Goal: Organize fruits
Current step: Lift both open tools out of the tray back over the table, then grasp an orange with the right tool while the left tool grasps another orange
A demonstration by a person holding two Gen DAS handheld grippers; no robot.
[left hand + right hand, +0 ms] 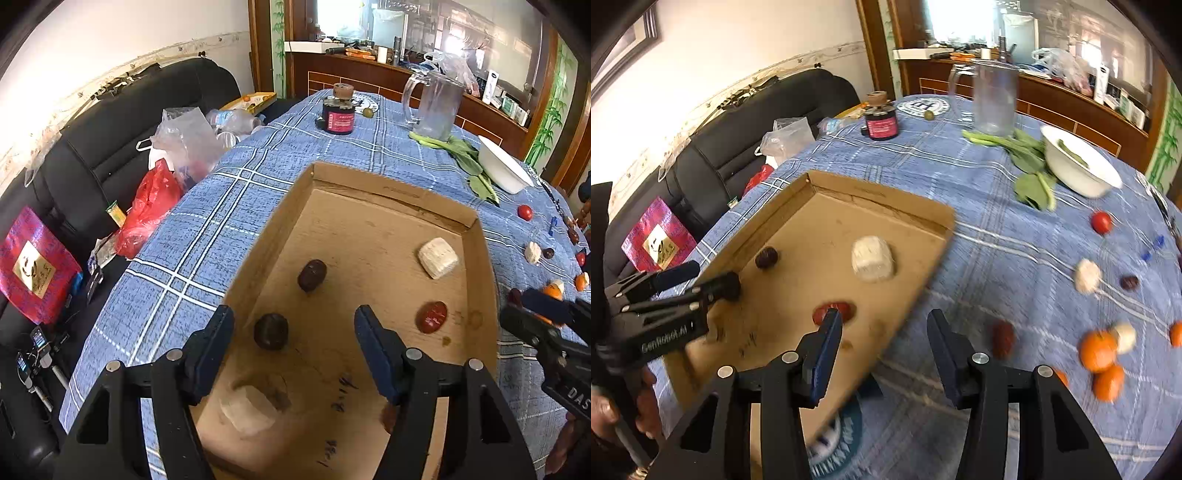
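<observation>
**Two empty grippers, fruit waiting on both sides of the box**

Two grippers are hovering with their fingers spread wide and nothing between them. The left gripper (293,334) is hanging over the near end of the cardboard box (476,251), which is lying on the blue checked tablecloth (207,221). Inside the box are sitting two dark dates (312,275), a red date (431,316) and a pale white lump (438,257) (what it is I cannot tell).

The right gripper (884,334) is pointing at the cloth just beyond the box's right edge. A blurred reddish fruit (1003,339) is lying near its right finger, and farther right the oranges (1099,350), a small tomato (1102,222) and another dark date (1129,282) are lying loose, well apart from the box.

By my reading, the job is partway through: some pieces are boxed, many are waiting on the cloth. The next move is probably calling for the right gripper to drop over the reddish fruit, centre it between the fingers, and close gently, since it looks small and liable to roll.
</observation>
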